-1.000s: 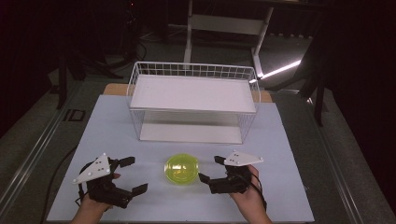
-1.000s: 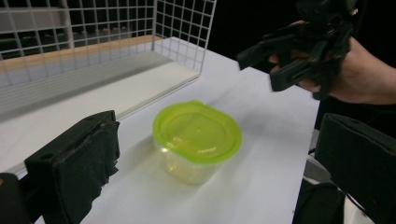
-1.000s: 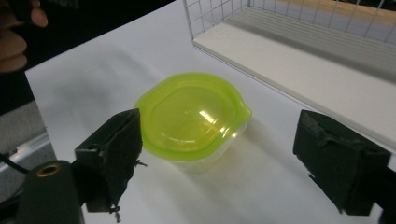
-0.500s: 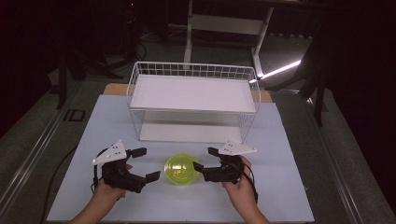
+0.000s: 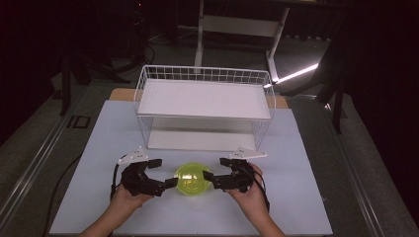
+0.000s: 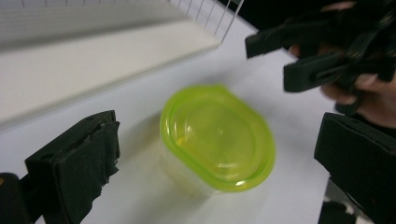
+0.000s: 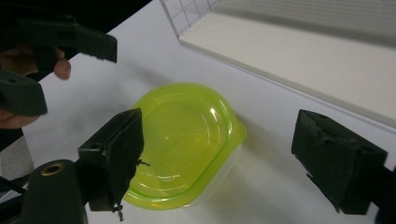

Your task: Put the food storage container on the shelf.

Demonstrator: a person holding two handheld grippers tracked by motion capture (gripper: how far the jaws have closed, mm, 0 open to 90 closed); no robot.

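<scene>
Your small clear plastic container with the lime-green lid (image 5: 191, 179) sits on the white table (image 5: 306, 197), just in front of the white wire basket rack (image 5: 204, 106). Your left gripper (image 5: 159, 175) and right gripper (image 5: 213, 170) flank it from either side. Both hold their 2 jaws wide apart, gripping nothing. The right gripper's jaws have just been opening, with the container lying between them but not pressed.

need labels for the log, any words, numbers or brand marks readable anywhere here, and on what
"ID", or letters much like it: dark mark on the grey floor strip left of the table, too small to be sure.
Nothing readable on the green-lidded container or the wire rack.
</scene>
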